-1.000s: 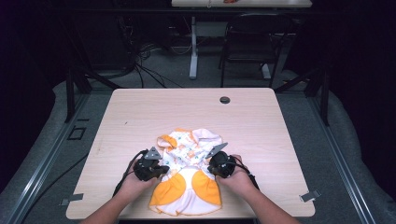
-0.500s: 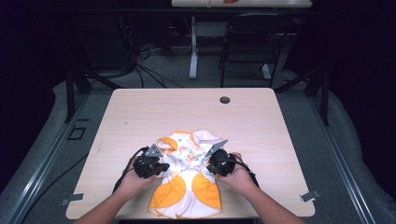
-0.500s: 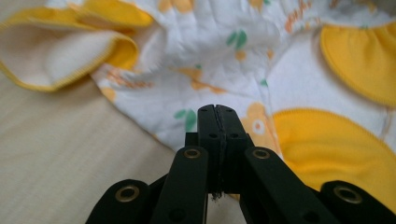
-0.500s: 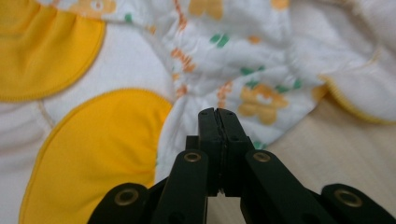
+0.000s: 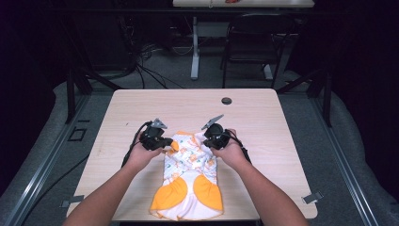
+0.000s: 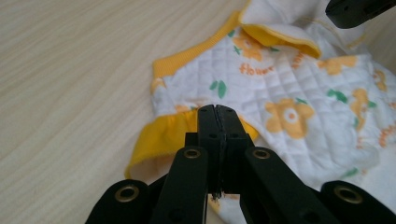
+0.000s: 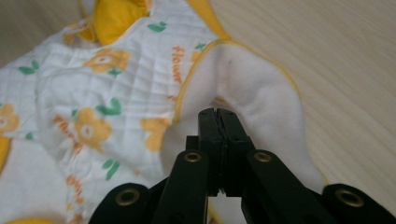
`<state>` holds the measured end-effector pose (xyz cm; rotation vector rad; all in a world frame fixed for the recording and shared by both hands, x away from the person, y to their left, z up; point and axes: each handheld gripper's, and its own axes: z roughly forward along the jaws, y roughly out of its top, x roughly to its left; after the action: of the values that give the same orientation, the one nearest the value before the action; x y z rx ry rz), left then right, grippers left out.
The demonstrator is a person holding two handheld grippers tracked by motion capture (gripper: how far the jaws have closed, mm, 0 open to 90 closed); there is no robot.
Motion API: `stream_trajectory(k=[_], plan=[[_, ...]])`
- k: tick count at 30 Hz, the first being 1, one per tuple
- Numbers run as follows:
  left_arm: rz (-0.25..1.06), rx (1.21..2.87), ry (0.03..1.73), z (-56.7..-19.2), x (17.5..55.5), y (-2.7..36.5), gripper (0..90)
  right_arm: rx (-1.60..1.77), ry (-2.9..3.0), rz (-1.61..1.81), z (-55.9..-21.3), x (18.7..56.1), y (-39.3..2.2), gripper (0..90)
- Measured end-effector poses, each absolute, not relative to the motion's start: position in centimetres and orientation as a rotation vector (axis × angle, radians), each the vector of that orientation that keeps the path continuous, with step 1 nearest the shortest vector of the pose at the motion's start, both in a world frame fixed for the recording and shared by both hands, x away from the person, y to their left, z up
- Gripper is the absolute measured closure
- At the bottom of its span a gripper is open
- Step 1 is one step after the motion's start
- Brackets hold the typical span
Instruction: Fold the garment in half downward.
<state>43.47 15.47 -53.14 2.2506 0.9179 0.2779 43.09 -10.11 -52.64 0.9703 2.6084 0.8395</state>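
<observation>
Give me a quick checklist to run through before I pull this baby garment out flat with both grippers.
1. Left gripper shut on the garment, at its yellow frill: ok.
2. Right gripper shut on the garment's white edge: ok.
3. Garment lies flat: not ok, top part bunched.
4. Bottom hem inside the table edge: cannot tell.
5. Black round cap away from the cloth: ok.

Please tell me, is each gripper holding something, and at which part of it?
Both hold the baby garment. The left gripper pinches its yellow sleeve cuff; the right gripper pinches the white inner fabric of its open edge.
</observation>
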Motion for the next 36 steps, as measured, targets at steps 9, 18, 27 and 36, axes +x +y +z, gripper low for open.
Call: stream_trajectory(k=[9,18,27,36], plan=[[0.290,2.236,0.991,-54.2,46.0,15.1,86.6,1.095,2.538,0.831,-53.4,46.5,-10.4,82.9],[0.315,2.233,1.049,-55.5,46.6,14.7,64.6,1.170,2.496,0.774,-54.7,47.5,-10.4,64.8],[0.296,2.235,1.079,-56.3,46.8,15.1,57.8,1.207,2.517,0.790,-55.6,47.6,-10.7,59.8],[0.280,2.261,1.063,-56.8,46.8,14.8,62.3,1.246,2.525,0.810,-56.3,47.7,-11.1,57.6]])
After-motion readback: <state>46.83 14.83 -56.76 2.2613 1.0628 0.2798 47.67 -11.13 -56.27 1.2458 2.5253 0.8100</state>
